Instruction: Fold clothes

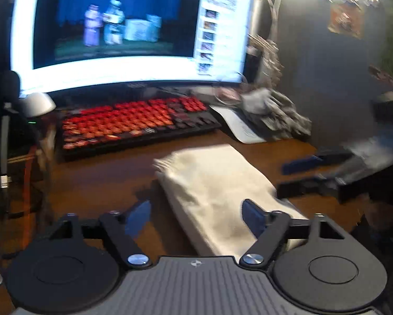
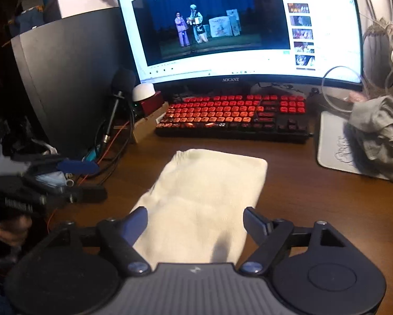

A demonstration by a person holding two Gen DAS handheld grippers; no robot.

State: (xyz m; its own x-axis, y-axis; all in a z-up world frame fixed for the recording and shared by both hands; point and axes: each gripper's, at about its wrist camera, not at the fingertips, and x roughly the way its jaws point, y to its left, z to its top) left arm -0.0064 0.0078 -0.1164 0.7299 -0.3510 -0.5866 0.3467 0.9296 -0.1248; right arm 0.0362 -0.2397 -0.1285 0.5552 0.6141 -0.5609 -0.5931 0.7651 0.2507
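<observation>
Both grippers point forward and slant down over a brown wooden tabletop [image 2: 301,197]. The left gripper [image 1: 196,218] hangs with its jaws spread; the white folded cloth [image 1: 217,183] lies under its right finger, the left finger stands over bare wood, and nothing is clamped between them. The right gripper [image 2: 196,223] is likewise released, its two fingers spread to either side of the near end of the same cloth [image 2: 207,197], with no pad pressing on it that can be seen.

The cloth lies flat as a long folded strip in the middle of the tabletop, its far end just short of a keyboard [image 2: 233,115] with red-lit keys. Behind the keyboard a curved monitor [image 2: 222,26] shows a stage scene.

In the right wrist view the left gripper [image 2: 75,181] shows at the left edge, blurred, jaws apart, with part of a hand [image 2: 10,232] below it. In the left wrist view the right gripper [image 1: 309,173] shows blurred at the right edge, also parted.

To the right of the keyboard a crumpled grey garment [image 2: 380,136] rests on a pale mat [image 2: 330,147], well apart from the white cloth. A microphone [image 2: 122,81] and a small white dome [image 2: 143,90] stand left of the keyboard, beside a dark curved case [image 2: 65,84] with cables at its foot.
</observation>
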